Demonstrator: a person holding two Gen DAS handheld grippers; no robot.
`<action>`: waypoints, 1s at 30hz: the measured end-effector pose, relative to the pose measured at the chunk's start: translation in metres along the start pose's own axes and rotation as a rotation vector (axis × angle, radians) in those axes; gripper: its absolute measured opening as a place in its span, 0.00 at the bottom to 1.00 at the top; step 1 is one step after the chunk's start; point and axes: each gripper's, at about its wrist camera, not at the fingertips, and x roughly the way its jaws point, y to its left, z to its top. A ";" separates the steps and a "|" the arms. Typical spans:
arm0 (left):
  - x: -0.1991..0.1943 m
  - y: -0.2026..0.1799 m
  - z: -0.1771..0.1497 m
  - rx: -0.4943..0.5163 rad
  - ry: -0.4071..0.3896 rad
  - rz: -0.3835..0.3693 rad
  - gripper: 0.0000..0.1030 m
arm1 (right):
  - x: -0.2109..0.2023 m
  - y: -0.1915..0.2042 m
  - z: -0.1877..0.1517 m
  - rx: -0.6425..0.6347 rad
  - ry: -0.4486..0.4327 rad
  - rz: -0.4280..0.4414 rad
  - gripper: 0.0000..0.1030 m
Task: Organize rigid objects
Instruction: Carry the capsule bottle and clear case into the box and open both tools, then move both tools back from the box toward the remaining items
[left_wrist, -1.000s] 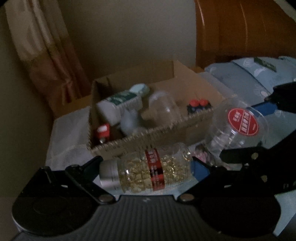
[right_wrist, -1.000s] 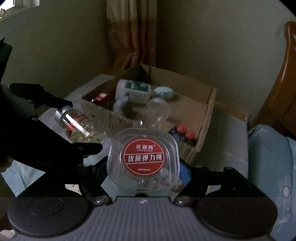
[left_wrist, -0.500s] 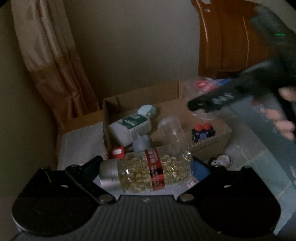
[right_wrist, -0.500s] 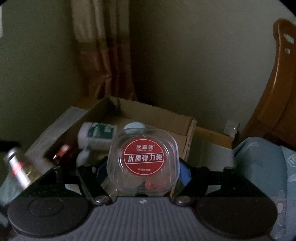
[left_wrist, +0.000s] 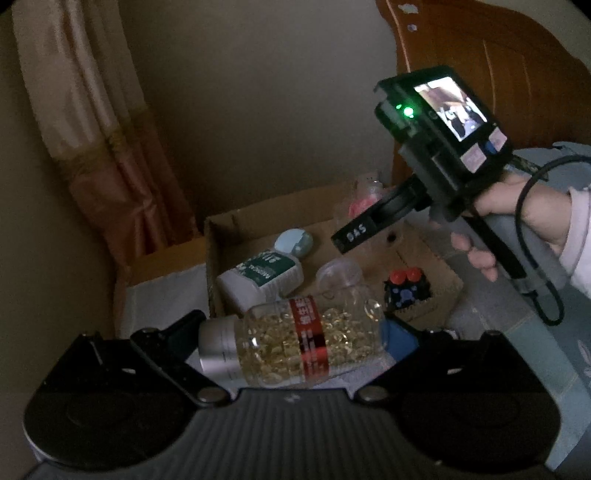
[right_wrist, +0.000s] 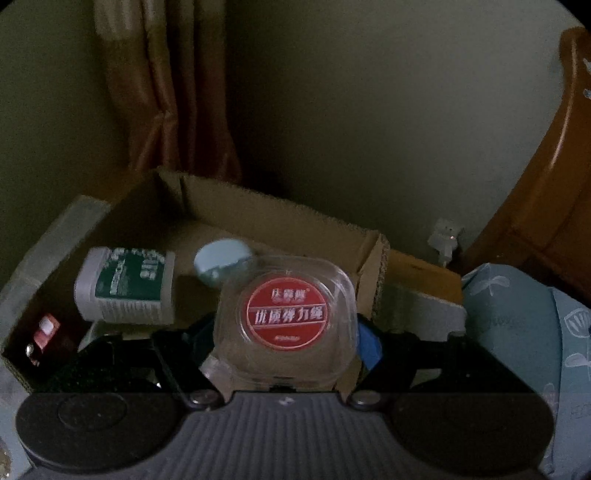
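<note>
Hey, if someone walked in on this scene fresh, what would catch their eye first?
Probably the clear jar of golden capsules, lying sideways in the left gripper just short of the cardboard box. Next, the clear tub with the red round label between the right gripper's opening jaws, over the box's right end. In the box, a white bottle with a green label lies on its side.

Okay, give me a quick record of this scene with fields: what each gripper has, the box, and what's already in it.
left gripper: shut on capsule bottle, lying sideways
right gripper: jaws opening, clear square container between them, above the box
box: open cardboard box
inside: white bottle, pale blue lid, red-capped item
</note>
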 end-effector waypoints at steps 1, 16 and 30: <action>0.001 0.000 0.002 0.001 0.002 -0.003 0.95 | -0.002 0.000 0.000 -0.001 -0.001 0.009 0.87; 0.050 0.019 0.044 -0.048 0.071 -0.023 0.95 | -0.050 -0.029 -0.036 0.020 -0.030 0.083 0.92; 0.109 -0.003 0.070 -0.132 0.154 -0.058 0.96 | -0.073 -0.017 -0.116 0.077 0.050 0.168 0.92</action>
